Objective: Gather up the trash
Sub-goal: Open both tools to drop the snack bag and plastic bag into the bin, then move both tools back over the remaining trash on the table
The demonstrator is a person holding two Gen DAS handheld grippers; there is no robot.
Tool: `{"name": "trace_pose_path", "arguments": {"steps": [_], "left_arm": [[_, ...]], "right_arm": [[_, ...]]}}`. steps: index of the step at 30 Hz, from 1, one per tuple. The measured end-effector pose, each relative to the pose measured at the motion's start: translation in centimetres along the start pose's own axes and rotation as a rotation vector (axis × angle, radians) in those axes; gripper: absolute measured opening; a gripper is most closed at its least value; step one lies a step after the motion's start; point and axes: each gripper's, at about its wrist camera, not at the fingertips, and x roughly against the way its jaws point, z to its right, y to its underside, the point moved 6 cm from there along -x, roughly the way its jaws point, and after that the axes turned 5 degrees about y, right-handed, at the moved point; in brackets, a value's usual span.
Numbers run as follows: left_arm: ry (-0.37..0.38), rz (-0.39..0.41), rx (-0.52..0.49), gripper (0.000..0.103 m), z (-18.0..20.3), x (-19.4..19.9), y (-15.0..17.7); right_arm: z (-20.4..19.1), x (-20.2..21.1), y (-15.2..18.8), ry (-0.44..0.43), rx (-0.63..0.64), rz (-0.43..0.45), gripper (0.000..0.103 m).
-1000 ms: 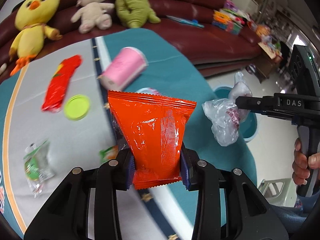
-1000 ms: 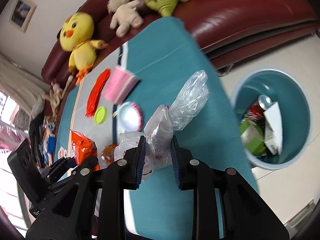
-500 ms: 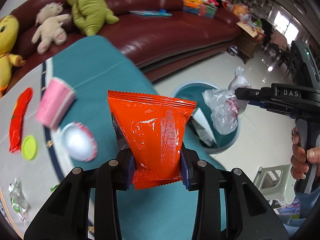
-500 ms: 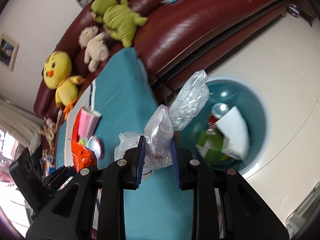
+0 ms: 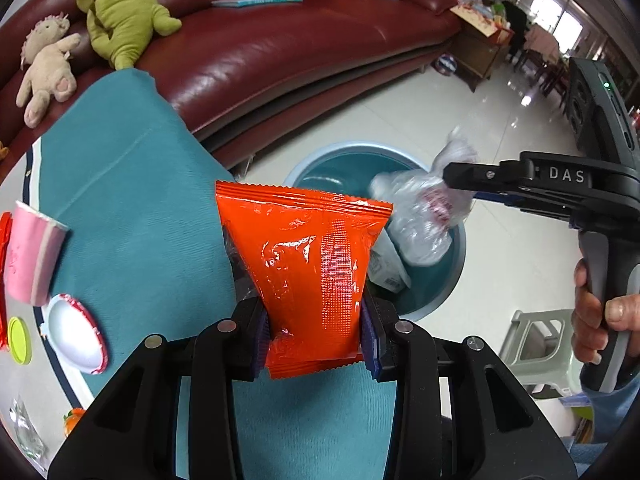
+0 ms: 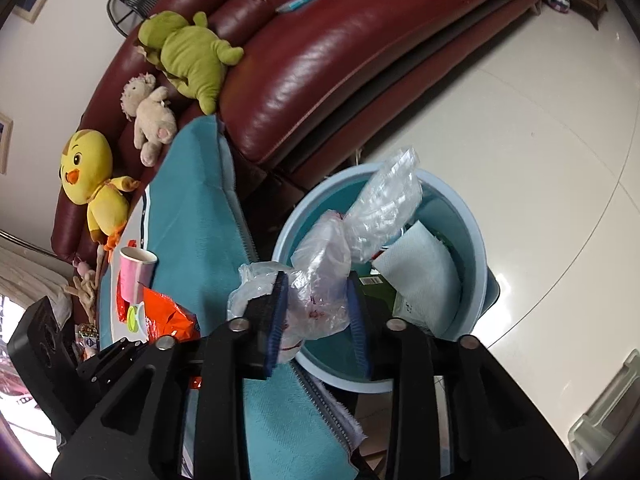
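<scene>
While blue bin (image 6: pixel 476 236) holds paper (image 6: pixel 424 268), plastic bag (image 6: pixel 328 280) hangs above.

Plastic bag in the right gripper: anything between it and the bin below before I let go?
Nothing visible blocks it. The plastic bag hangs over the open bin, between the right gripper's spread fingers; only trash already inside lies beneath.

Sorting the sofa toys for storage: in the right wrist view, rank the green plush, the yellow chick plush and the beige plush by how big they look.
1. Green plush
2. Yellow chick plush, close to the green one, so unsure
3. Beige plush, clearly smallest
</scene>
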Motion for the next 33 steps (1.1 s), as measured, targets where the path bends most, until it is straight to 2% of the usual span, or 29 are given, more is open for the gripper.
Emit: {"name": "trace_pose_path", "arguments": {"steps": [1,2,7,10,14,15,17,19,21,25,33], "left_arm": [[-0.001,-0.005,0.000,0.038,0.0,-0.2,-0.1],[-0.001,-0.010,0.001,0.038,0.0,-0.5,-0.2],[0.003,-0.037,0.001,0.038,0.4,-2.0,-0.8],[0.009,-0.053,-0.006,0.038,0.7,-3.1,-1.0],[0.017,-0.071,-0.019,0.038,1.5,-4.3,-1.5],[0.016,-0.073,-0.023,0.040,1.6,-4.6,-1.5],[0.003,-0.065,-0.031,0.051,1.9,-4.9,-1.9],[-0.010,-0.050,-0.038,0.072,2.2,-4.8,-2.2],[-0.020,-0.030,-0.041,0.080,2.4,-4.5,-2.5],[-0.028,-0.021,-0.035,0.087,2.2,-4.2,-2.5],[-0.024,-0.021,-0.009,0.091,1.6,-3.1,-0.6]], "right_arm": [[0.2,-0.5,-0.1,-0.006,-0.005,-0.010,0.048],[0.5,-1.0,-0.2,-0.015,-0.017,-0.022,0.055],[1.9,-2.2,-0.1,-0.020,-0.057,-0.049,0.057],[2.9,-2.1,-0.2,0.005,-0.062,-0.040,0.066],[4.4,-1.5,-0.5,0.042,-0.075,-0.028,0.073],[4.7,-1.3,-0.5,0.049,-0.081,-0.025,0.073],[5.3,-1.1,-0.6,0.062,-0.086,-0.024,0.074],[5.6,-1.0,-0.4,0.074,-0.091,-0.028,0.075],[5.8,-0.9,-0.2,0.086,-0.088,-0.030,0.075],[5.7,-0.8,-0.1,0.101,-0.082,-0.032,0.076],[4.7,-1.1,0.6,0.139,-0.052,-0.059,0.078]]}}
